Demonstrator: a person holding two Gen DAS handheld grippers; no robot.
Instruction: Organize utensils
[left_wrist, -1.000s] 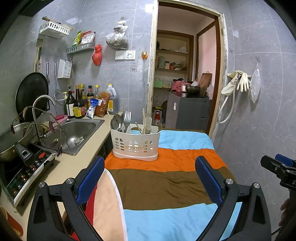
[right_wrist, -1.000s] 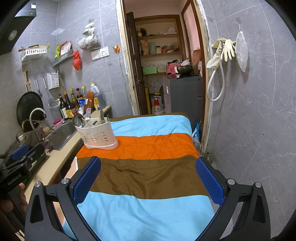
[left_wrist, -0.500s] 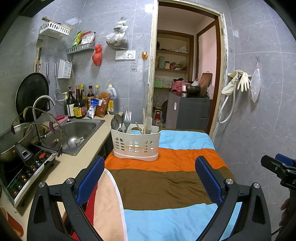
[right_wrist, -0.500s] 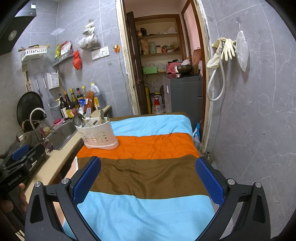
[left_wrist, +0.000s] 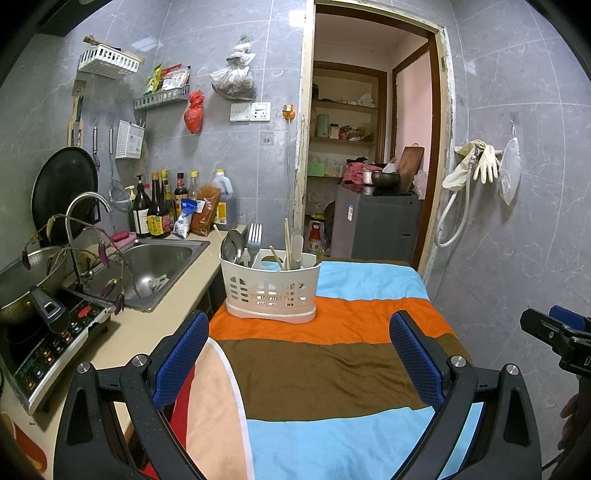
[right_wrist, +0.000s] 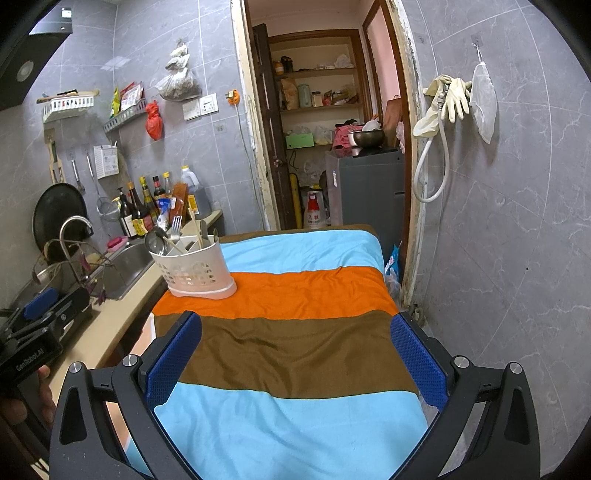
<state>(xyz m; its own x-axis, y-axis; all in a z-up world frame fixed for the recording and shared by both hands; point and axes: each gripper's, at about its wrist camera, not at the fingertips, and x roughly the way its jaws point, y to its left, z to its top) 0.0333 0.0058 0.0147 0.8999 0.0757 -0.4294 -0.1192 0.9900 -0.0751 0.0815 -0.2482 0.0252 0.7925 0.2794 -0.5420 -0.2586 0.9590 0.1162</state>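
Both the left gripper (left_wrist: 299, 354) and right gripper (right_wrist: 295, 354) hang released, empty. White caddy (left_wrist: 271, 286) sits on the striped cloth (left_wrist: 314, 373), utensils (left_wrist: 255, 242) upright inside. Recommend approaching 1 handle squarely from above.

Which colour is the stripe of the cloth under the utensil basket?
Orange. The basket stands on the orange stripe of the cloth, clearest in the left wrist view.

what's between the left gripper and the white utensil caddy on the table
Nothing but striped cloth. In the left wrist view, the open left gripper faces the utensil caddy across bare brown and orange bands, with no loose utensils on them.
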